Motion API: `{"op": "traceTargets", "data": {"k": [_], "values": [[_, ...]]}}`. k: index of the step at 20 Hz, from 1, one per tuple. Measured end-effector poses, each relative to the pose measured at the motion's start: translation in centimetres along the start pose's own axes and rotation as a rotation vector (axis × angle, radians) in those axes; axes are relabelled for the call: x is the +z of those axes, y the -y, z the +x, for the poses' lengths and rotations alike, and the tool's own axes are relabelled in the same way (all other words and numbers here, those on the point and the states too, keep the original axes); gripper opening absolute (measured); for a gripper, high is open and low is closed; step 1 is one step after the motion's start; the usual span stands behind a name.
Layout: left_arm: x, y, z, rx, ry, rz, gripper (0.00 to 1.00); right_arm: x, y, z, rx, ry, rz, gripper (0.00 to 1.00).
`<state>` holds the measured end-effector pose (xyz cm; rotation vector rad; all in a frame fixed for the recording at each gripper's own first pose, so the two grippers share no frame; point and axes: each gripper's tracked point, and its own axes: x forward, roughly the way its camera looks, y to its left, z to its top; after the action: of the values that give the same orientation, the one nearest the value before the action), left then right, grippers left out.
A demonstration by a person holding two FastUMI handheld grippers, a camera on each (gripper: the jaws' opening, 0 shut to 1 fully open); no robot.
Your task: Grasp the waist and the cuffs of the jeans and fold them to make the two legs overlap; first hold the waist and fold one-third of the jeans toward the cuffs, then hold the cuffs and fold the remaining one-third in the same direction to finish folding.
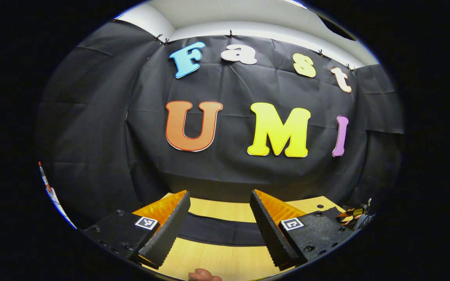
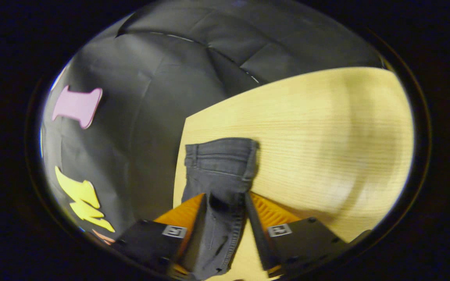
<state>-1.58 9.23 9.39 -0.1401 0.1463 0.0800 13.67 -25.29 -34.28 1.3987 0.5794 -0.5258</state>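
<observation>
The dark grey jeans (image 2: 219, 168) lie on the light wooden table (image 2: 326, 136), with the waistband at the far end in the right gripper view. My right gripper (image 2: 225, 212) is shut on the jeans, and the bunched denim runs back between both fingers toward the camera. In the left gripper view, a dark strip of the jeans (image 1: 219, 232) crosses the table (image 1: 217, 261) just beyond the fingertips. My left gripper (image 1: 220, 210) stands open above it with nothing between its fingers and points at the booth wall.
The black cloth wall (image 1: 225, 171) rises directly behind the table's far edge. A fingertip (image 1: 203, 275) of the holding hand shows at the bottom. The other gripper (image 1: 353, 213) peeks in at the right. Bare table (image 2: 346, 117) stretches to the right of the waistband.
</observation>
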Motion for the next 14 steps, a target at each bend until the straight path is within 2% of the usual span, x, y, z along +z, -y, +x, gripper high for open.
{"op": "traceTargets", "data": {"k": [2, 3, 4, 7, 9, 14], "values": [[-0.1, -0.4, -0.7, 0.011, -0.023, 0.025, 0.98, -0.4, -0.1, 0.4, 0.043, -0.004, 0.001, 0.2], [-0.1, -0.6, -1.0, 0.014, -0.036, 0.04, 0.98, -0.2, 0.0, 0.8, 0.041, 0.004, -0.043, 0.13], [-0.1, -0.8, -1.2, 0.016, -0.04, 0.052, 0.98, -0.3, 0.1, 1.2, 0.033, -0.005, -0.094, 0.0], [0.1, -0.6, -1.6, 0.006, -0.053, 0.063, 0.99, -0.1, -0.1, 0.4, 0.006, -0.012, -0.199, 0.01], [0.0, -0.9, -1.6, 0.004, -0.053, 0.065, 0.99, -0.1, -1.6, -0.2, 0.022, 0.009, -0.267, 0.0], [-0.1, -0.4, -1.5, -0.019, -0.054, 0.041, 0.99, -2.1, -7.5, -2.8, 0.077, 0.074, -0.588, 0.0]]}}
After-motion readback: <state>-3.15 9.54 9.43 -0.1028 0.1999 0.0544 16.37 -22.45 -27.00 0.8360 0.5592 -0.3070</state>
